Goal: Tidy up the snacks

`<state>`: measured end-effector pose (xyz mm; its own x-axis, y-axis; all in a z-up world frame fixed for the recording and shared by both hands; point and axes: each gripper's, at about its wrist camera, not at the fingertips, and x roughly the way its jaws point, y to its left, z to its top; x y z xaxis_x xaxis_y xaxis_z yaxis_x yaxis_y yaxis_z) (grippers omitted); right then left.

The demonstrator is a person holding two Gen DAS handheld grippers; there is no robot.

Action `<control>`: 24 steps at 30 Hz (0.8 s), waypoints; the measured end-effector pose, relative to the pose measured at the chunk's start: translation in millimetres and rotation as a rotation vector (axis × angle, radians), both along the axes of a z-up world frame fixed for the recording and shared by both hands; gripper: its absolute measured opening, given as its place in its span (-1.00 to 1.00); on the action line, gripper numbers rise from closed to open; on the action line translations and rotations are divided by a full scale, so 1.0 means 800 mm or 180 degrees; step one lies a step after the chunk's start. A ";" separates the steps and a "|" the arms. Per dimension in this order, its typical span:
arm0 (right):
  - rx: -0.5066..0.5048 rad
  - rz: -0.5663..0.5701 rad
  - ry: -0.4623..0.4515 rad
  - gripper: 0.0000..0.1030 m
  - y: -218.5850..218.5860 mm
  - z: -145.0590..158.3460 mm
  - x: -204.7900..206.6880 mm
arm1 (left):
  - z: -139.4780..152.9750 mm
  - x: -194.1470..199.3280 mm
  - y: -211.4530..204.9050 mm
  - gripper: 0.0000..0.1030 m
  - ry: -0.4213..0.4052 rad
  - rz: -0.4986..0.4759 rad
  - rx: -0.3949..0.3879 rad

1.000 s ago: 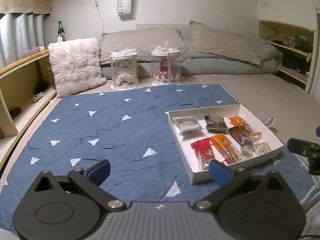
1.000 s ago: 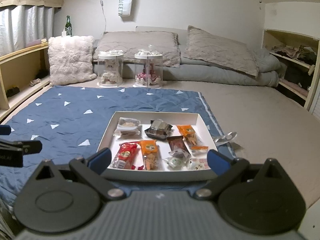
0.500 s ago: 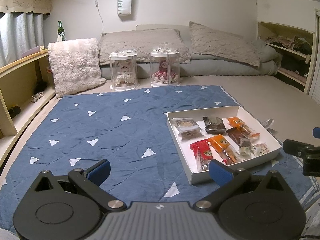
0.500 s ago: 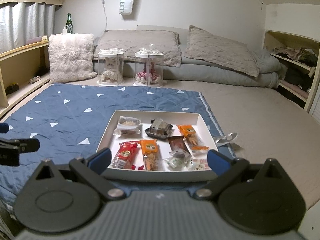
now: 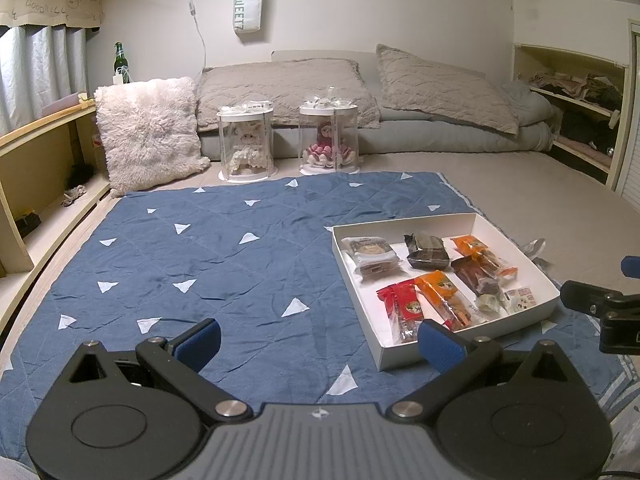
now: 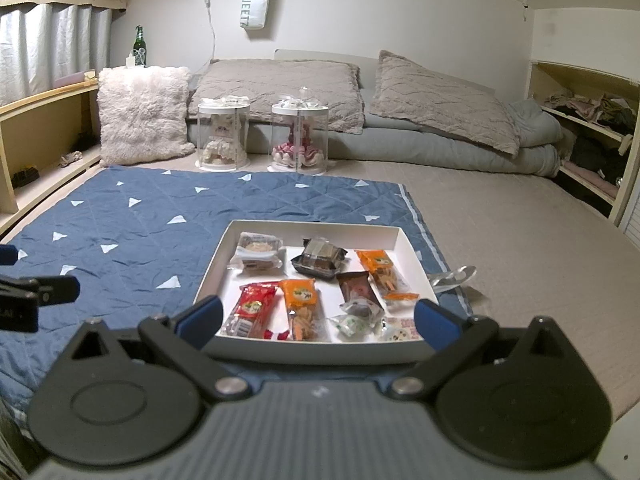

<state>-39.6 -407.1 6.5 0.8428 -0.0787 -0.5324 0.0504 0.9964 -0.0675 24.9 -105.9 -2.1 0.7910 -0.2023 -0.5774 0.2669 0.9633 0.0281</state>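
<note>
A white shallow box (image 6: pixel 312 229) on a blue mat holds several wrapped snacks: a red pack (image 6: pixel 252 310), orange packs (image 6: pixel 301 300), a brown cake tray (image 6: pixel 318 262), a white cookie pack (image 6: pixel 256 254). The box also shows in the left wrist view (image 5: pixel 516 236), right of centre. My right gripper (image 6: pixel 316 320) is open and empty, just in front of the box's near wall. My left gripper (image 5: pixel 320 342) is open and empty over the mat, left of the box's near corner. The right gripper's finger (image 5: pixel 592 300) shows at the right edge.
The blue mat (image 5: pixel 240 248) with white triangles covers the floor. Two clear cylinders with dolls (image 5: pixel 246 146) (image 5: pixel 329 138) stand behind it, by a fluffy cushion (image 5: pixel 150 128) and grey bedding (image 5: pixel 440 92). A clear empty wrapper (image 6: pixel 454 276) lies right of the box. Shelves line both sides.
Both views have tilted and shifted slightly, and the box sits a little lower and nearer in the right view. Both grippers stay open and empty.
</note>
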 end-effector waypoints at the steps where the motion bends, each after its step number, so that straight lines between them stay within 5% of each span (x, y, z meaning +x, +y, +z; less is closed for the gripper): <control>1: 0.0000 -0.0001 0.0000 0.99 0.000 0.000 0.000 | 0.000 0.000 0.000 1.00 0.0000 0.0001 0.0000; 24: -0.0001 0.0004 0.0004 0.99 0.002 0.000 0.001 | 0.001 -0.001 -0.003 1.00 -0.0003 -0.0004 -0.0003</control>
